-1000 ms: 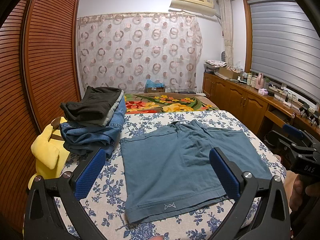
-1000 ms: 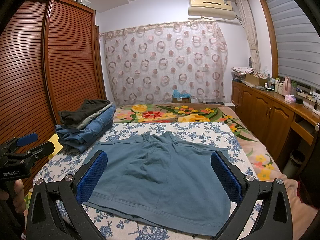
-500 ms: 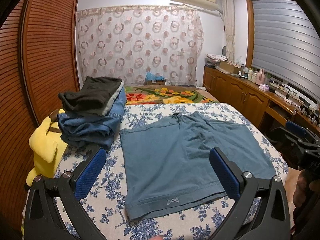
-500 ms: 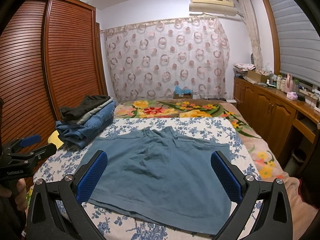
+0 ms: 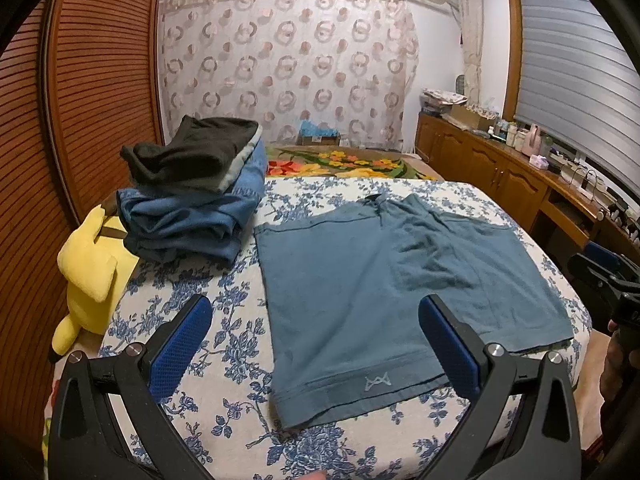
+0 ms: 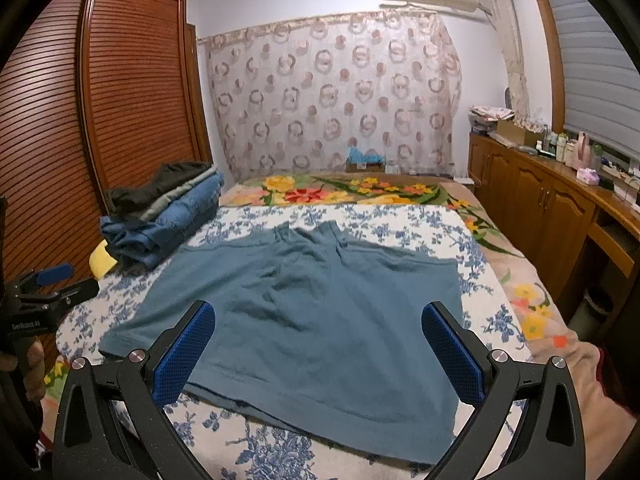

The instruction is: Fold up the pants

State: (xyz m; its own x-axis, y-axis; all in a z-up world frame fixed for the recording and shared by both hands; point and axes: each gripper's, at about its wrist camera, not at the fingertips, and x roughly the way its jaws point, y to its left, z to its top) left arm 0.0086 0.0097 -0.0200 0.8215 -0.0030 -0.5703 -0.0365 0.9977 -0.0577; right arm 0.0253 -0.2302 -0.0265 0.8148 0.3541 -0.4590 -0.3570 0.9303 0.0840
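I've got both claws, left (image 5: 314,344) and right (image 6: 318,350), spread wide above the flat teal-blue cotton shorts (image 5: 384,288) on the floral-sheeted bed (image 5: 224,368).

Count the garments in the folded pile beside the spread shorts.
3 visible: dark top garment, grey one beneath, denim at the bottom; more may be hidden.

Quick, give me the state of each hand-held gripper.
Left hand-held gripper: open, holding nothing.
Right hand-held gripper: open, holding nothing.
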